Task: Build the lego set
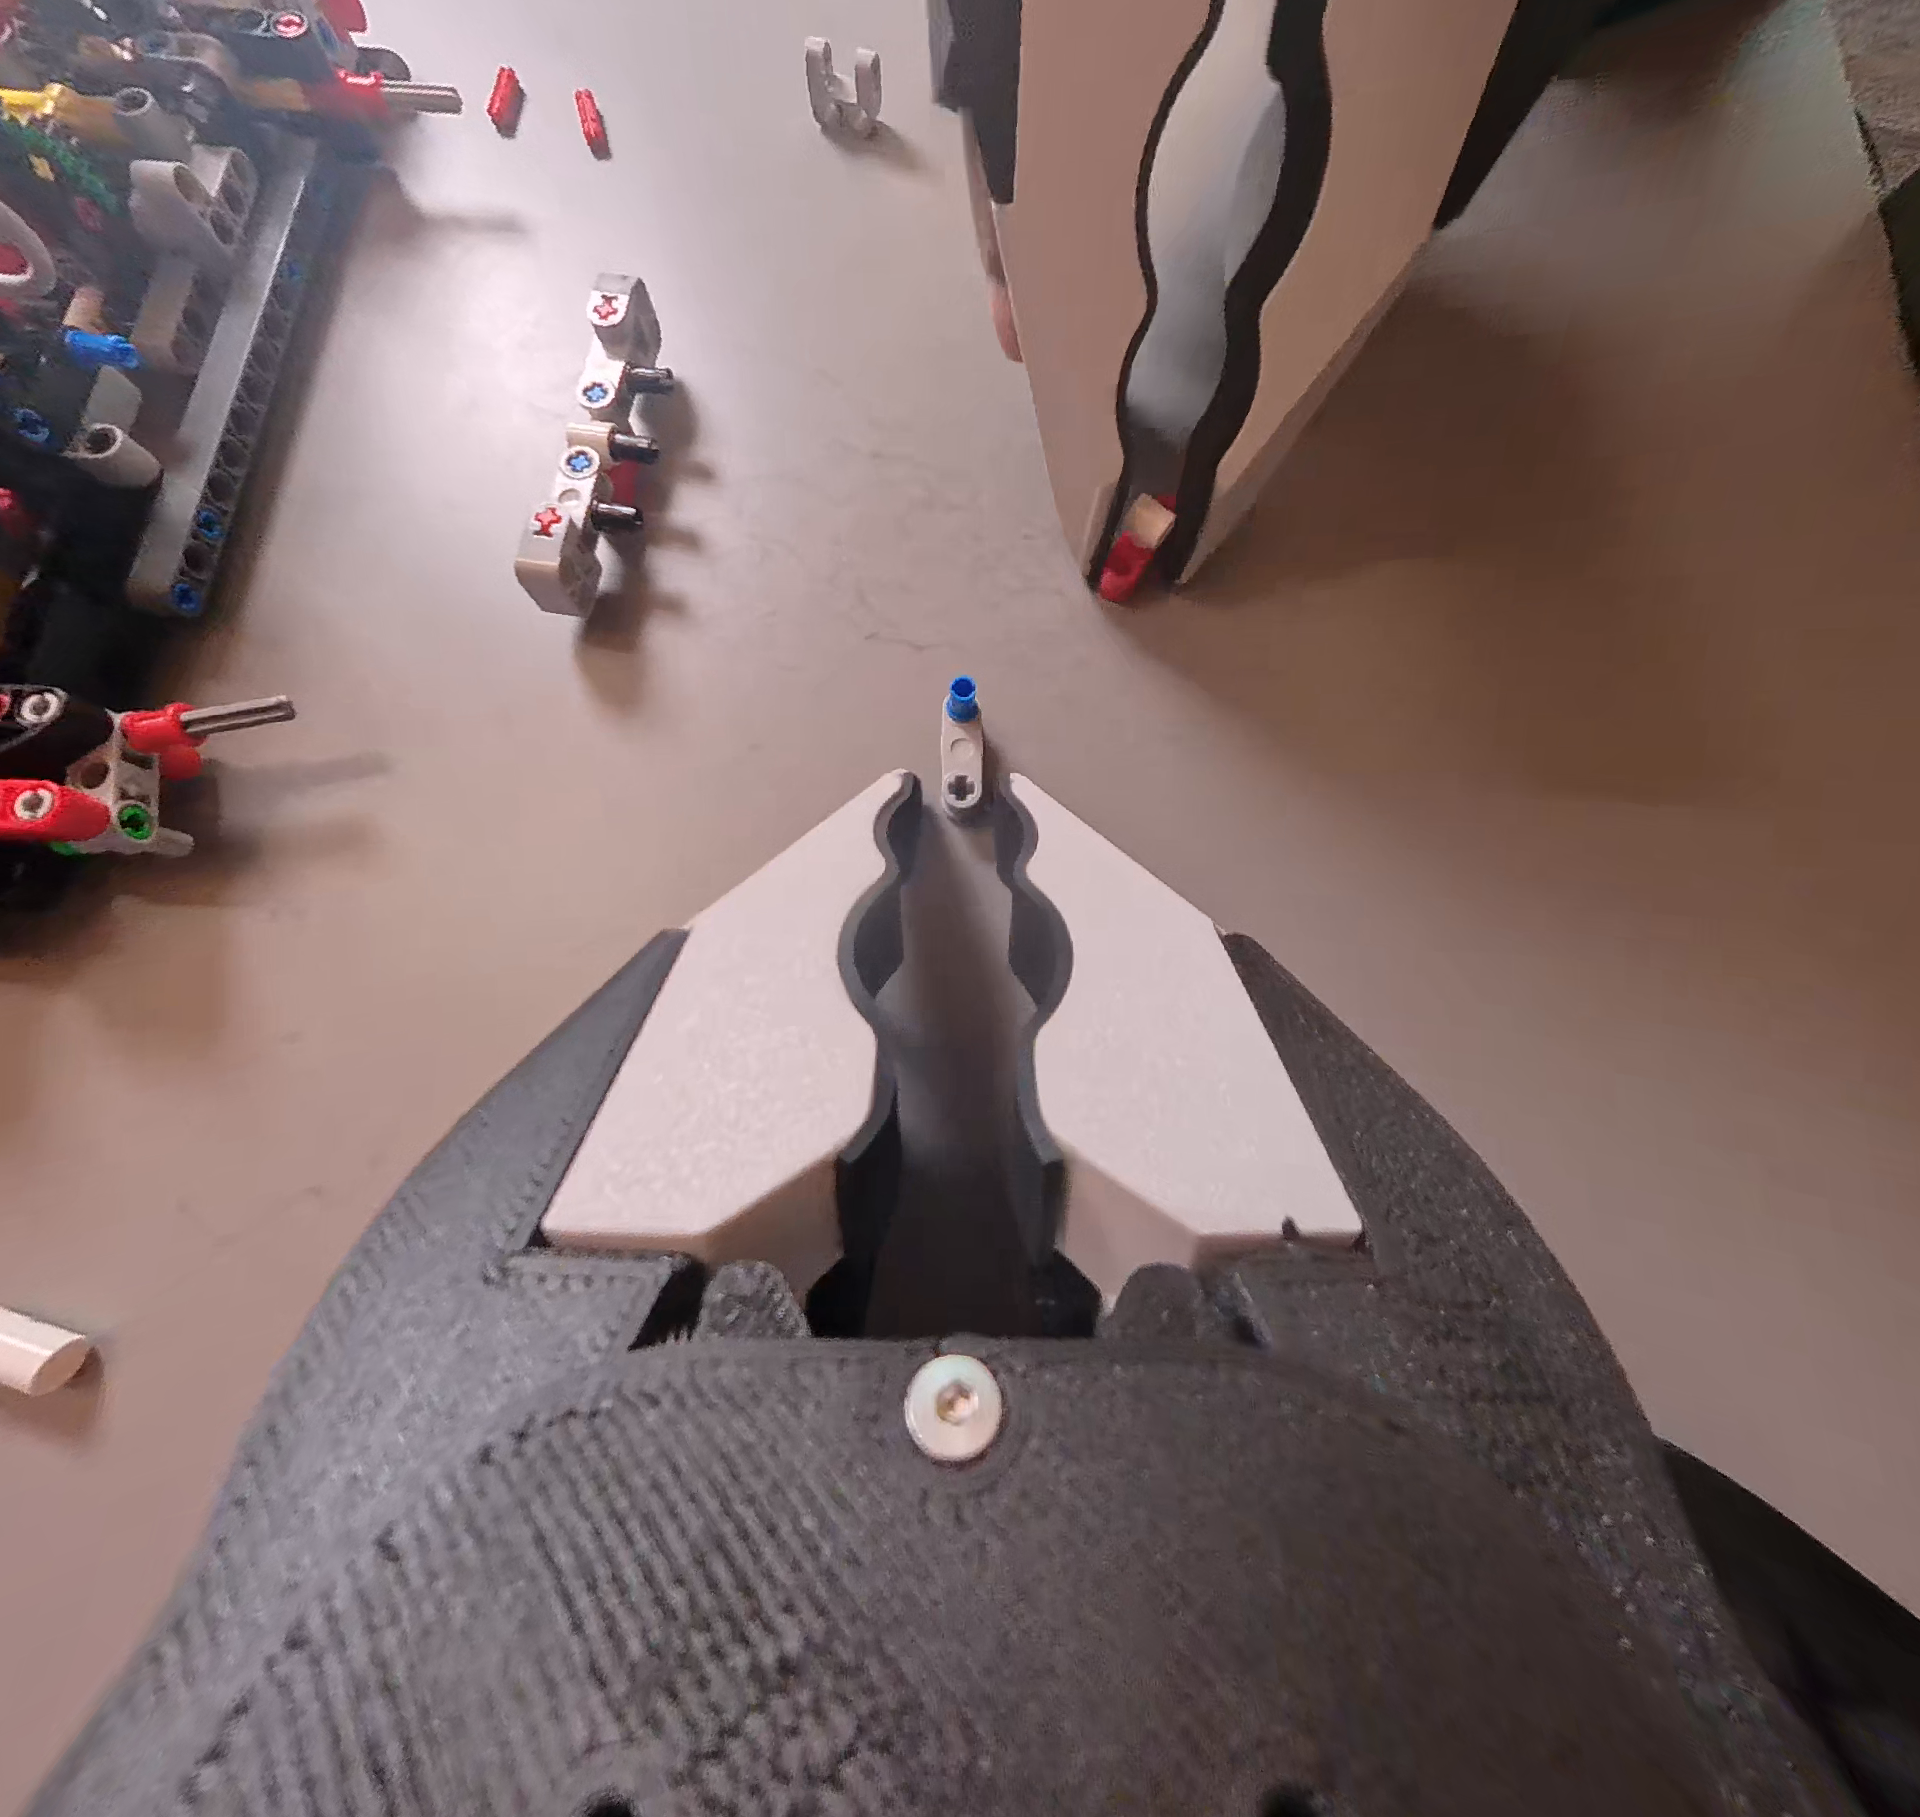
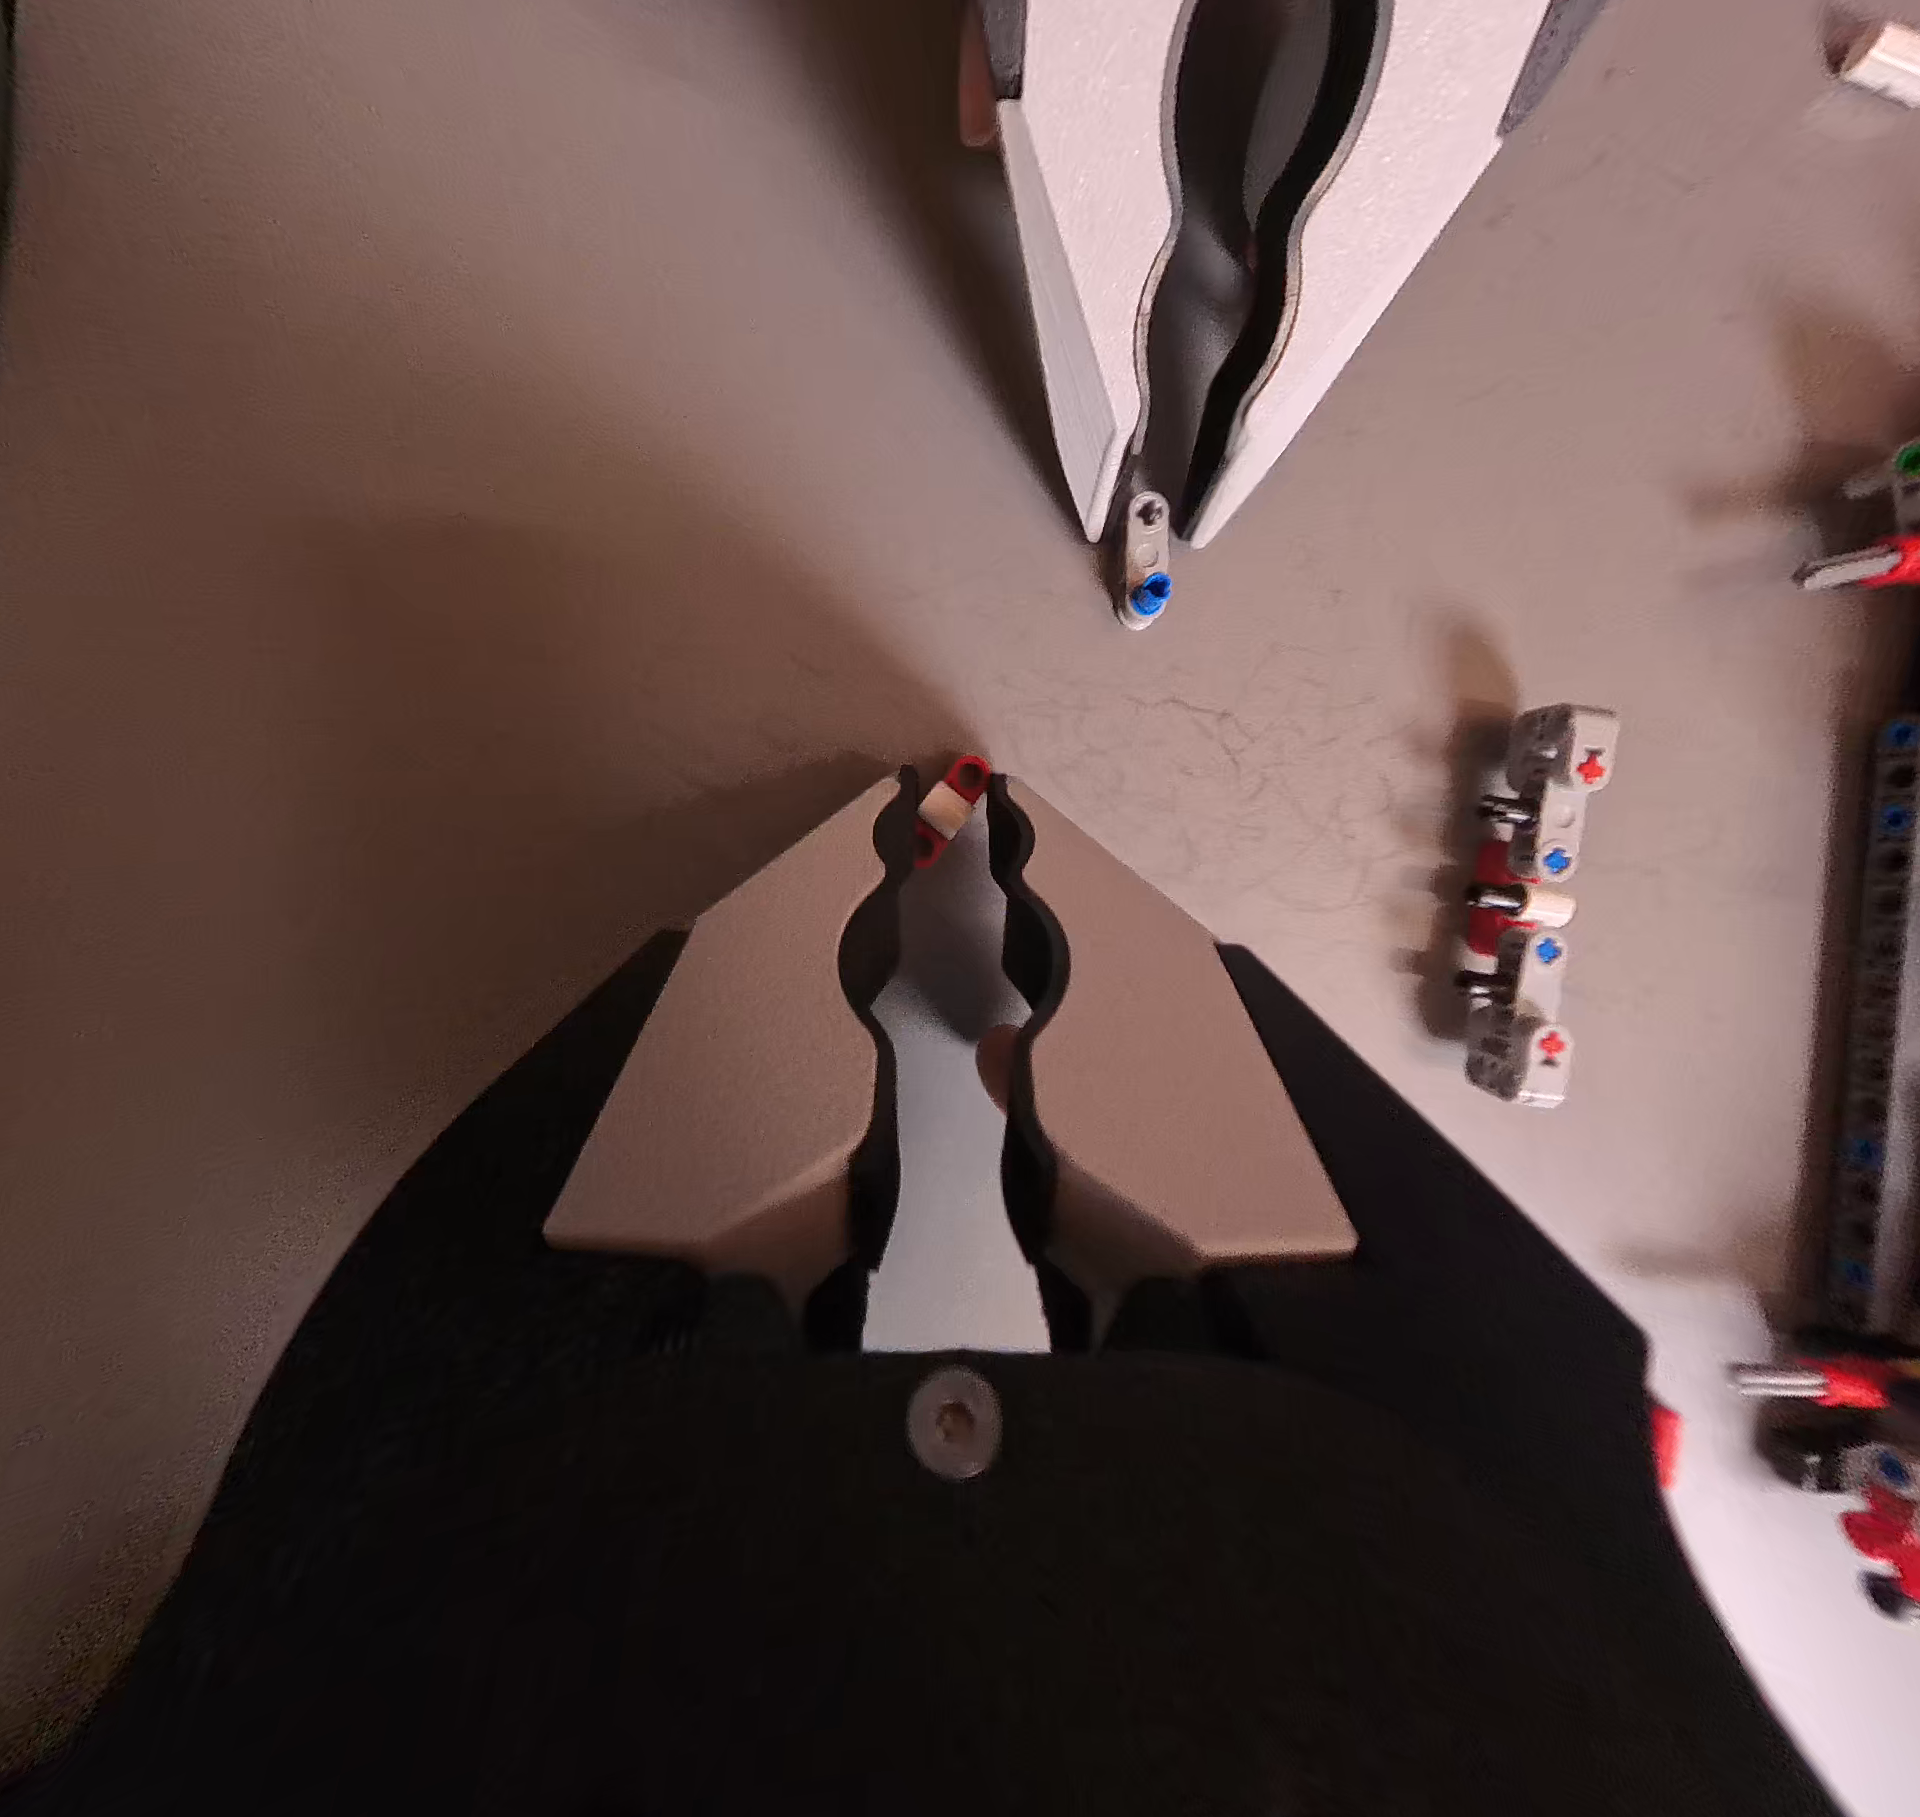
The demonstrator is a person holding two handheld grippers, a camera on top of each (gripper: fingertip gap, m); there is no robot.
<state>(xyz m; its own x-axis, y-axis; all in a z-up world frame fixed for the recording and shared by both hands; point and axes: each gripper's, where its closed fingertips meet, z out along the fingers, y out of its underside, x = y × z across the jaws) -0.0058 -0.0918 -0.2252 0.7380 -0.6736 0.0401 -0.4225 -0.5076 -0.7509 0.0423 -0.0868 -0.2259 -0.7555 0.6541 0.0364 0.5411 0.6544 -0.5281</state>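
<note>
Here, surface: a plain beige tabletop (image 1: 1455,832) with fine hairline scratches lay under both tools; nothing of the room beyond it could be made out.
Left gripper (image 1: 961,791): its two fingertips were closed on a short grey liftarm (image 1: 964,765), one piece, with one blue pin (image 1: 963,699) standing in its far hole.
Right gripper (image 2: 951,811): pinching a small red and tan connector (image 2: 951,809), one piece, held askew between the tips.
Grippers' relation: they pointed at each other, tips near but apart, neither held piece touching the other.
Grey sub-assembly (image 1: 592,448): one, lying loose on the table to the left of the left gripper, with three black pins sticking out of its side and four cross marks on top, two red and two blue.
Main lego model (image 1: 125,261): one, at the left edge of the left wrist view, edged by a long grey beam.
Red loose pieces (image 1: 505,100): two, side by side near the model.
Grey clip piece (image 1: 844,94): one, beyond them.
White tube (image 1: 36,1352): one, cut off by the frame edge.
</note>
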